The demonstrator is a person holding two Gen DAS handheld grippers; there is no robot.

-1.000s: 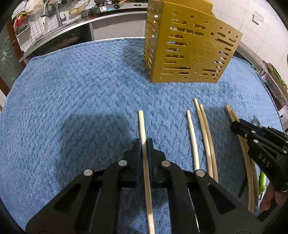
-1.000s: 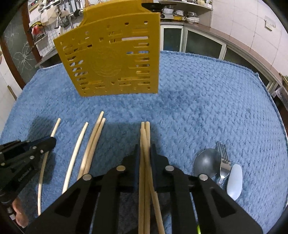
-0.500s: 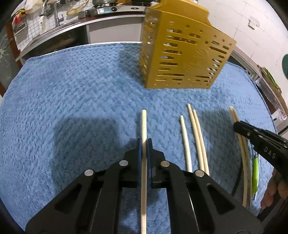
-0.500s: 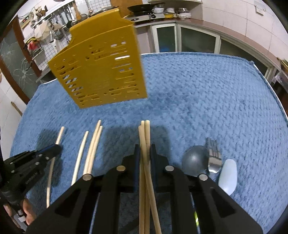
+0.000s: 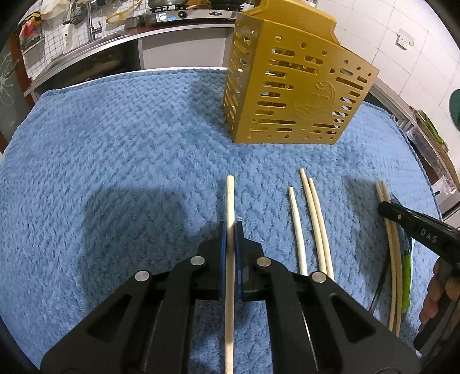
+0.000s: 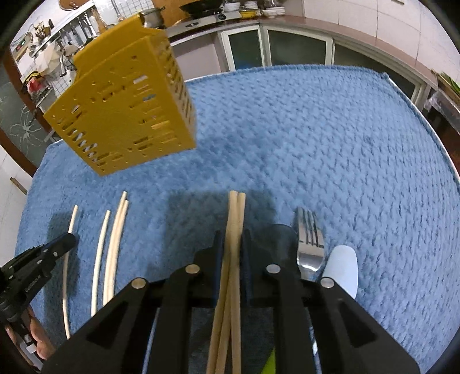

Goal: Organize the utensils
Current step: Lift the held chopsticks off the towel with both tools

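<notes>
A yellow slotted utensil holder (image 5: 293, 95) stands at the back of the blue towel (image 5: 115, 158); it also shows in the right wrist view (image 6: 126, 112). My left gripper (image 5: 229, 230) is shut on one pale chopstick (image 5: 230, 198), held just above the towel. My right gripper (image 6: 232, 238) is shut on a bundle of chopsticks (image 6: 236, 218), lifted above the towel. Three loose chopsticks (image 5: 310, 218) lie between the two grippers. A fork (image 6: 309, 236), a dark spoon (image 6: 283, 238) and a white spoon (image 6: 342, 264) lie right of my right gripper.
A kitchen counter with a sink and stove (image 5: 161, 17) runs behind the towel. Cabinets (image 6: 287, 49) stand beyond the far edge. A green-handled item (image 5: 406, 276) lies under the right gripper's chopsticks.
Both grippers have lifted their chopsticks off the towel. The right gripper has risen and tilted, so the holder appears further left in its view.
</notes>
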